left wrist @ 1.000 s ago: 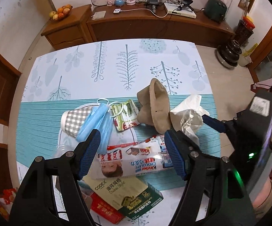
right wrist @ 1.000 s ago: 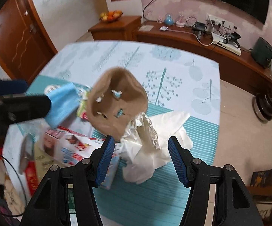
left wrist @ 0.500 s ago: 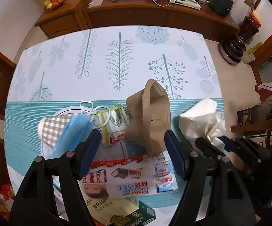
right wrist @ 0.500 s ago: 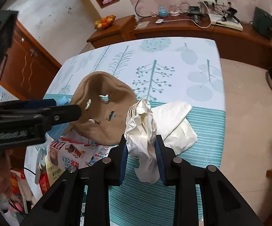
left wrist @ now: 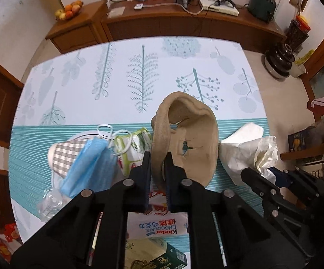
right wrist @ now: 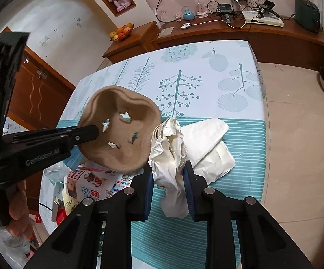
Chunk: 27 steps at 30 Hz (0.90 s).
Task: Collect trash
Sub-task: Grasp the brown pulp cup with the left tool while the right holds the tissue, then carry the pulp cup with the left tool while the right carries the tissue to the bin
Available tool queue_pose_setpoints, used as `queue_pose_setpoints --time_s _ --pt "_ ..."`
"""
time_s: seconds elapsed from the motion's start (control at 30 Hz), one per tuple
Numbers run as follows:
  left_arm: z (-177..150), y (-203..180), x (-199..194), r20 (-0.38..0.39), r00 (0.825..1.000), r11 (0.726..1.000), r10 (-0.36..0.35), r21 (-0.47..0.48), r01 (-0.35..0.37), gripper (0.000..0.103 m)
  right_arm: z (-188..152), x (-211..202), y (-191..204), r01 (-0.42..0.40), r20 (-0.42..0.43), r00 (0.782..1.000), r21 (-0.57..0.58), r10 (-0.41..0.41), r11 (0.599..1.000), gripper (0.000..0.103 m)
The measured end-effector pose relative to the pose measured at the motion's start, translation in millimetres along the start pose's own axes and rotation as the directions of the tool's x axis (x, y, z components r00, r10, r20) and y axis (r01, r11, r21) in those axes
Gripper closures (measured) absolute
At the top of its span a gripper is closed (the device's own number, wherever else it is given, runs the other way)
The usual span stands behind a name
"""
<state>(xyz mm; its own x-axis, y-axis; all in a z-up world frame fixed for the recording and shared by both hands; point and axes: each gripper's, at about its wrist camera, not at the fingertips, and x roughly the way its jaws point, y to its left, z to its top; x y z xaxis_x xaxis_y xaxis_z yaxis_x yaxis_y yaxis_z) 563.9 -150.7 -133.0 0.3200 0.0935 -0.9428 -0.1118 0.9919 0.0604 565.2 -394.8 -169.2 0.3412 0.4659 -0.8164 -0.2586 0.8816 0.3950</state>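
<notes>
Claws pinch: left (left wrist: 157, 163) moulded pulp tray (left wrist: 191, 139), right (right wrist: 168, 179) crumpled paper (right wrist: 168, 148).

The brown moulded pulp cup tray (left wrist: 191, 143) looked rough and matt, like egg-box paper. The crumpled white paper ball (right wrist: 169, 148) was thin and wrinkly, and the folded white paper napkin (right wrist: 209, 150) beside it looked soft. The blue face mask (left wrist: 90, 165) was a soft, ribbed cloth. The red and white chocolate box (left wrist: 159, 226) was smooth, slightly shiny card. The tree-print tablecloth (left wrist: 117, 78) looked smooth. At the top, the long brown sideboard (left wrist: 184, 27) was glossy wood.
</notes>
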Motion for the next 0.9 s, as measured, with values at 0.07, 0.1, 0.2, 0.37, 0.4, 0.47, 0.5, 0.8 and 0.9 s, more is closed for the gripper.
queue_pose_setpoints --time_s 0.07,0.1,0.2,0.37,0.4,0.47,0.5,0.8,0.9 --pt "-3.9 4.4 -12.9 0.024 1.0 1.0 -0.002 -0.004 0.002 0.095 -1.8 -7.6 3.1 -0.004 0.012 1.0 0.005 0.004 1.0 0.079" --pt "-6.4 7.3 -21.2 0.038 0.999 1.0 -0.004 -0.005 0.004 0.095 -2.8 -11.7 4.9 -0.006 0.02 1.0 0.006 0.006 1.0 0.079" --pt "-17.8 16.0 -47.7 0.073 0.997 1.0 -0.008 -0.005 0.008 0.095 -8.6 -29.5 13.9 -0.014 0.049 0.999 0.009 0.014 1.0 0.079" --pt "-46.7 36.7 -97.2 0.126 0.991 0.999 -0.034 -0.023 0.037 0.095 -27.1 -66.0 35.1 -0.028 0.095 0.995 0.019 0.026 0.999 0.079" --pt "-52.9 40.8 -105.3 0.135 0.99 0.999 -0.035 -0.027 0.039 0.095 -32.1 -74.0 41.1 -0.031 0.105 0.994 0.021 0.028 0.999 0.079" --pt "-69.6 53.8 -125.9 0.154 0.987 0.998 -0.052 -0.036 0.058 0.095 -43.0 -88.5 52.2 -0.033 0.122 0.992 0.024 0.029 0.999 0.079" --pt "-76.9 59.2 -134.0 0.161 0.985 0.997 -0.061 -0.038 0.068 0.095 -49.5 -96.3 58.8 -0.033 0.13 0.991 0.027 0.029 0.999 0.079" --pt "-168.6 132.6 -212.3 0.249 0.961 0.992 -0.123 0.021 0.121 0.095 -130.1 -168.9 143.9 -0.011 0.234 0.972 0.053 -0.002 0.999 0.08" --pt "-203.7 163.9 -234.0 0.276 0.948 0.988 -0.155 0.054 0.146 0.095 -168.0 -190.0 181.9 0.004 0.284 0.958 0.079 -0.027 0.997 0.08"
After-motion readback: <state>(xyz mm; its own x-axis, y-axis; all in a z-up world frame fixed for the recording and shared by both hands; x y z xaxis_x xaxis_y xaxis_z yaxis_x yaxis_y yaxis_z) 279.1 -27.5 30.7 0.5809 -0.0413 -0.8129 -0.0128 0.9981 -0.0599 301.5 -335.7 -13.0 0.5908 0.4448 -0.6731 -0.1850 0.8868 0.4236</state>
